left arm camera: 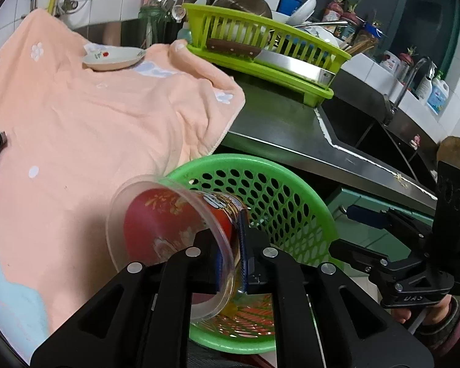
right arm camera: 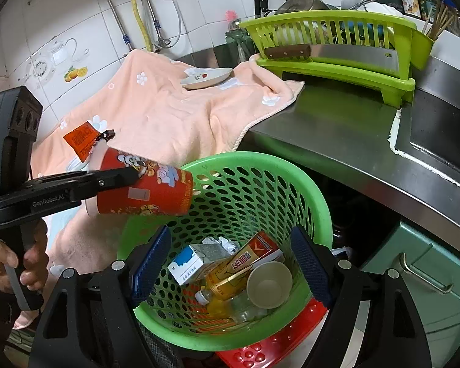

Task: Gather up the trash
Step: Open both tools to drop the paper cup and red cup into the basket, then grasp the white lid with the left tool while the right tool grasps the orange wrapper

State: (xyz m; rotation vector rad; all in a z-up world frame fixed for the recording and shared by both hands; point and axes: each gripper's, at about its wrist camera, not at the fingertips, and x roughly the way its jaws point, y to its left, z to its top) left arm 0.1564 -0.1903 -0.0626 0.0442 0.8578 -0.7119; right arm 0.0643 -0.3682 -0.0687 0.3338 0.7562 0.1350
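Left gripper (left arm camera: 230, 256) pinched on the rim of a red cup (right arm camera: 144, 188), jaws narrow, wall still between the pads; cup tilted on its side, mouth toward the left camera, base poking over the near-left rim of the green basket (right arm camera: 319, 202). Only a thin edge of clear plastic gripped, so likely to slip or twist loose early. Body of the cup mostly outside the rim, over the peach towel (right arm camera: 174, 122); released here, could strike the rim and roll off onto the towel or the floor. Needs carrying further over the opening first.

Right gripper (right arm camera: 231, 263) spread wide, empty, hanging over the basket mouth and partly in the drop path; a falling cup could bounce off a finger.

Already in the basket: a carton (right arm camera: 188, 260), a yellow bottle (right arm camera: 227, 276), a paper cup (right arm camera: 269, 282), crumpled paper.

Left on the towel: an orange packet (right arm camera: 81, 139) just behind the cup, easily dragged or knocked by the left arm. Further off, a saucer (right arm camera: 207, 78), not trash by the look of it. Beyond, a dish rack (right arm camera: 337, 40) with a cleaver (right arm camera: 346, 55) across its front, well apart from the work. Sink (right arm camera: 438, 135) to the right.
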